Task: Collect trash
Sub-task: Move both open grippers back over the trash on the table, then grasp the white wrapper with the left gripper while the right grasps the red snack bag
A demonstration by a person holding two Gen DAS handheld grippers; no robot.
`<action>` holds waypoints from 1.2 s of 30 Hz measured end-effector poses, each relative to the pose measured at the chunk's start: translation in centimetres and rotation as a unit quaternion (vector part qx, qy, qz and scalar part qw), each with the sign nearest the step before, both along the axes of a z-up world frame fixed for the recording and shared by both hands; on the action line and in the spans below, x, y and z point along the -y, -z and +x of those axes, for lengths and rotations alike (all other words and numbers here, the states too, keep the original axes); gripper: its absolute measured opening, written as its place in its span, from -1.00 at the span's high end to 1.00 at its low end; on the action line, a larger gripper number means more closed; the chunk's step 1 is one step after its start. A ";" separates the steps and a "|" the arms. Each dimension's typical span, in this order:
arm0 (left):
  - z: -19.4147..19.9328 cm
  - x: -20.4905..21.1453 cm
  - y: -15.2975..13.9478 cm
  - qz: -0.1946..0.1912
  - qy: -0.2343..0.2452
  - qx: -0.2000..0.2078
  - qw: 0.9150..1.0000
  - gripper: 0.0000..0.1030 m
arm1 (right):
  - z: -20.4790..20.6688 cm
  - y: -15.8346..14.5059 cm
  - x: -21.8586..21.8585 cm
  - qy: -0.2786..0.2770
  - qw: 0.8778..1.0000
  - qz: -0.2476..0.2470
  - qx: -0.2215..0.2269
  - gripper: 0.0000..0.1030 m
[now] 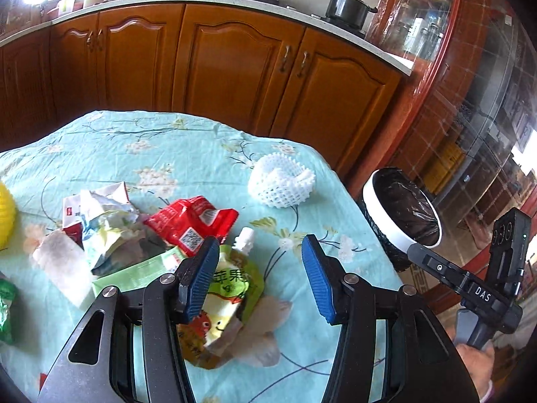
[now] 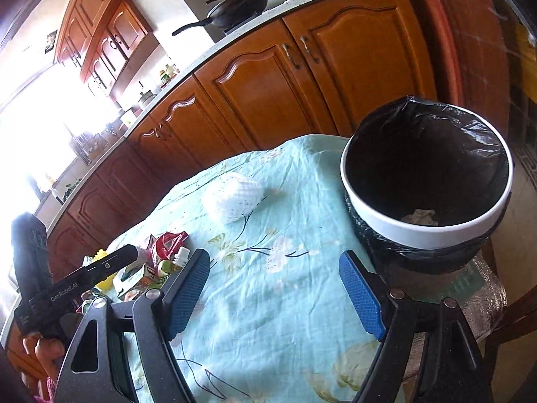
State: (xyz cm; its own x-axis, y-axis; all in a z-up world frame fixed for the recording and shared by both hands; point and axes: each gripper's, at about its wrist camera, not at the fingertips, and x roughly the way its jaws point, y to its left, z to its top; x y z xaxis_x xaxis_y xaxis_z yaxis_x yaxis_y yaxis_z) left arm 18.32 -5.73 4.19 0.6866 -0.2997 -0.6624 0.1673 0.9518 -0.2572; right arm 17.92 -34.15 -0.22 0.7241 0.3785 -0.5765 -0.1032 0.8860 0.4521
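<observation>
Left wrist view: the left claw point(image 1: 258, 275) has its blue pads apart with nothing pinched. A green drink pouch point(image 1: 228, 288) lies on the blue flowery cloth point(image 1: 151, 147) under its left pad. A red wrapper point(image 1: 191, 225) and crumpled papers point(image 1: 104, 215) sit just past that pad, to the left. A white foam net point(image 1: 280, 181) lies farther ahead. The right claw point(image 2: 275, 288) is wide apart and empty too, over bare cloth. The trash bin point(image 2: 426, 181) with its black bag stands ahead on its right.
</observation>
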 end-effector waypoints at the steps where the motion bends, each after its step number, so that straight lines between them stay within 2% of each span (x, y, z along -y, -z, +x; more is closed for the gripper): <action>1: -0.3 -0.7 0.1 0.002 -0.005 0.002 1.000 -0.07 | 0.0 0.1 -0.5 -0.003 1.000 0.000 -0.001 -0.57; 13: -1.3 -6.5 0.5 0.005 -0.065 0.000 0.998 -0.11 | 2.0 -0.2 -5.2 -0.044 0.999 -0.008 -0.008 -0.57; 25: 0.4 -9.1 1.0 0.023 -0.092 -0.014 0.995 -0.11 | 4.8 -0.3 -10.4 -0.106 0.994 0.005 -0.011 -0.55; 26: 0.6 -9.2 1.1 0.025 -0.092 -0.016 0.995 -0.11 | 5.2 -0.3 -11.0 -0.112 0.994 0.005 -0.012 -0.50; 29: 1.4 -9.4 1.5 0.033 -0.091 -0.023 0.995 -0.11 | 6.6 0.2 -12.4 -0.127 0.992 0.011 -0.024 -0.15; 33: 2.6 -9.5 2.3 0.040 -0.088 -0.036 0.995 -0.11 | 8.6 0.9 -14.3 -0.143 0.989 0.011 -0.040 0.00; 36: 3.2 -9.5 2.7 0.041 -0.085 -0.044 0.995 -0.11 | 10.0 1.7 -15.5 -0.154 0.986 0.012 -0.058 0.23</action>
State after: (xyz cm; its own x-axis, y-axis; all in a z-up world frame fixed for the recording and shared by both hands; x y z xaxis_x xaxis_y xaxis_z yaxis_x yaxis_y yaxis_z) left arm 21.55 3.82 1.45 0.6617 -0.1264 -0.7391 -0.0171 0.9829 -0.1834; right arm 27.88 -18.67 -1.96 0.5020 0.5853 -0.6368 -0.3131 0.8093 0.4970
